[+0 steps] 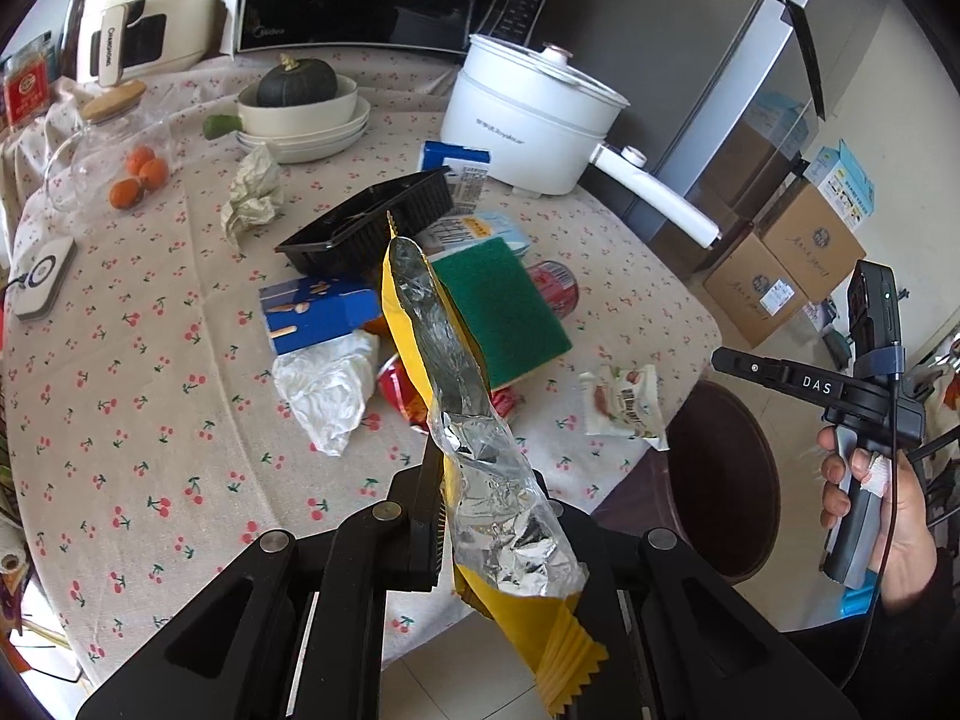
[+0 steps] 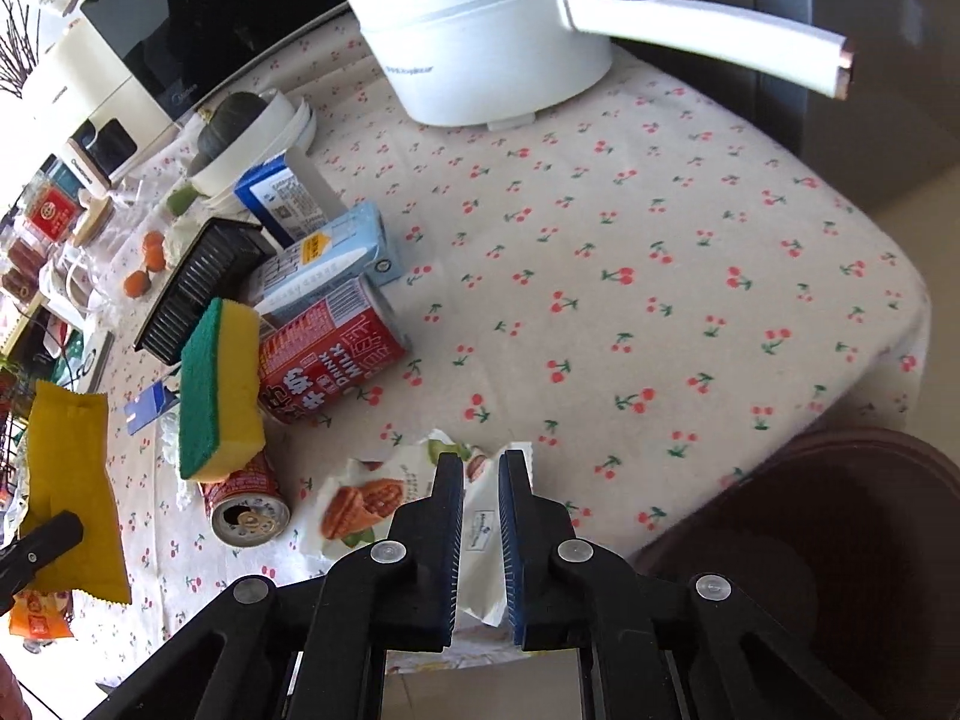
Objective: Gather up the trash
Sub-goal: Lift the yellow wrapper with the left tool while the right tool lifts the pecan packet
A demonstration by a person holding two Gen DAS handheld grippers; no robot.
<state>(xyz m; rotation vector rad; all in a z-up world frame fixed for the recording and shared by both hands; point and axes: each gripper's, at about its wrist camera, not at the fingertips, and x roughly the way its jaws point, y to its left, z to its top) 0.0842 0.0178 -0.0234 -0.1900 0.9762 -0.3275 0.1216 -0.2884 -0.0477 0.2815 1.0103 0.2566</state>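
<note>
Currently left gripper [image 1: 480, 510] fingers clamp yellow foil wrapper [image 1: 444, 360]; right gripper [image 2: 481, 468] fingers, slightly apart, should straddle snack packet [image 2: 372, 504] near bin [image 2: 840, 540].

A torn-open yellow snack wrapper [image 1: 474, 450], foil lining showing, hangs upright; a white snack wrapper [image 2: 384, 498] lies flat at the tabletop [image 2: 660, 210] edge.

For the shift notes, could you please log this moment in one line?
left hand-held gripper: shut on yellow wrapper | right hand-held gripper: open over snack wrapper | bin: beside table
</note>
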